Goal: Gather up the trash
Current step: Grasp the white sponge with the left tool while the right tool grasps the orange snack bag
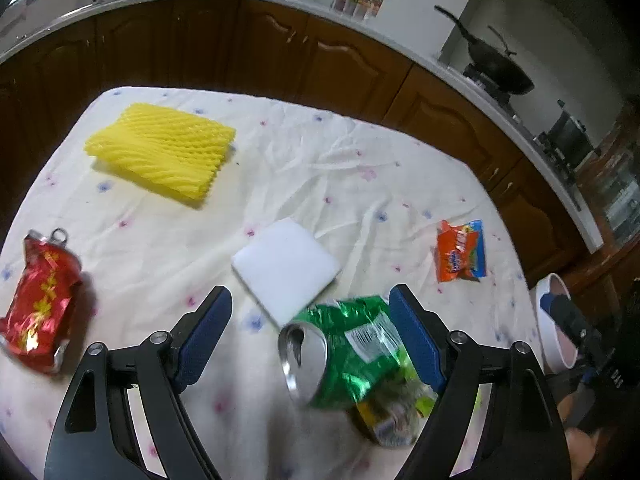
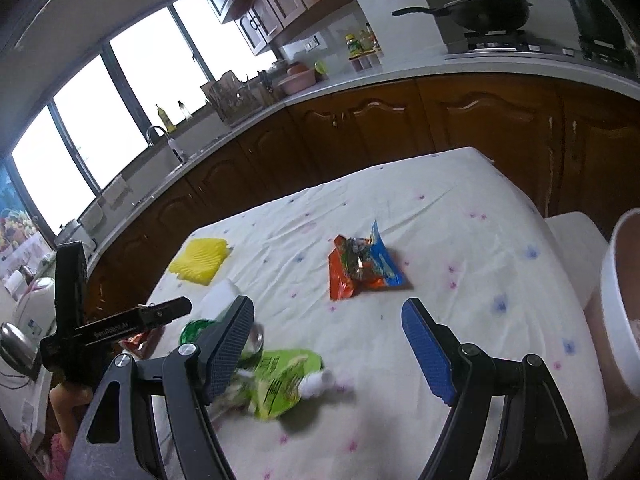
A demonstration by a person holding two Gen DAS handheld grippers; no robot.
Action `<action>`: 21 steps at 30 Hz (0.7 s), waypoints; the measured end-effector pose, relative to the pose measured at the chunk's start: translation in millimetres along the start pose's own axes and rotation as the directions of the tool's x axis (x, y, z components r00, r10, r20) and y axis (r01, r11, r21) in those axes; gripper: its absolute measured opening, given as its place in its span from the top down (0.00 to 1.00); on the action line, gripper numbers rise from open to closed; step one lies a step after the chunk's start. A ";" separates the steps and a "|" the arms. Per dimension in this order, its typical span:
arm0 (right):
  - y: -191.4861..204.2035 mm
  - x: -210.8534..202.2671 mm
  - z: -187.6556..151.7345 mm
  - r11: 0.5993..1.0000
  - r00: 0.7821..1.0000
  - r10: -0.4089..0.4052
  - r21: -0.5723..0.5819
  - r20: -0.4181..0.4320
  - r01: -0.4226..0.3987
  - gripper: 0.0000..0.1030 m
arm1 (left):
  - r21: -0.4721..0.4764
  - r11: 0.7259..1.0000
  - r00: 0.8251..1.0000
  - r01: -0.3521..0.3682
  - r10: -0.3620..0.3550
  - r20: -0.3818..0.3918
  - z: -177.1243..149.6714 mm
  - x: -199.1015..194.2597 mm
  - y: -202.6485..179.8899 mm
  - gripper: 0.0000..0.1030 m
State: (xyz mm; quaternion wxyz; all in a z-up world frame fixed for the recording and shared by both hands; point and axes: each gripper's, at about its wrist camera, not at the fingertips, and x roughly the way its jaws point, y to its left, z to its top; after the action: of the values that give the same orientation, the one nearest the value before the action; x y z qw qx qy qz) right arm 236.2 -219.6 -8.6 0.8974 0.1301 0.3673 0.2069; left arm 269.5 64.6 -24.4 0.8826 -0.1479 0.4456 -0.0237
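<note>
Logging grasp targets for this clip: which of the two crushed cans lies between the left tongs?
The green crushed can, lying on its side between the open left tongs. The red crushed can lies apart, at the table's left edge.

— Where does the light come from?
— From the big windows (image 2: pixel 100 120). They glow so white you can't see outside.
— Is anything fuzzy?
— Yes, the green can (image 1: pixel 344 352) looks smeared. The counter (image 1: pixel 400 48) bends, and the picture corners go black.
</note>
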 end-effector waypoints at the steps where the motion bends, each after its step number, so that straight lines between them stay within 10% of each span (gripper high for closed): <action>1: -0.6 5.6 3.8 1.000 1.000 -0.003 -0.006 -0.006 0.003 0.24 | 0.012 1.000 1.000 -0.014 0.014 -0.009 2.8 5.5 -2.4 0.20; 9: -3.1 51.9 22.5 0.997 0.997 -0.037 -0.063 -0.074 0.033 0.30 | 0.027 0.996 0.993 -0.082 0.084 -0.086 12.6 42.8 -3.8 0.19; 21: -10.3 99.0 19.6 0.991 0.985 -0.096 -0.105 -0.147 0.081 0.90 | 0.026 0.995 0.992 -0.099 0.101 -0.070 10.5 53.5 0.1 0.32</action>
State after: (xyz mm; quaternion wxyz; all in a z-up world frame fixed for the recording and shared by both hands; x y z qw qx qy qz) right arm 316.8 -184.0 -58.9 0.8806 0.0529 0.4290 0.1940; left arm 310.0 57.9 -60.2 0.8679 -0.1144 0.4833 0.0103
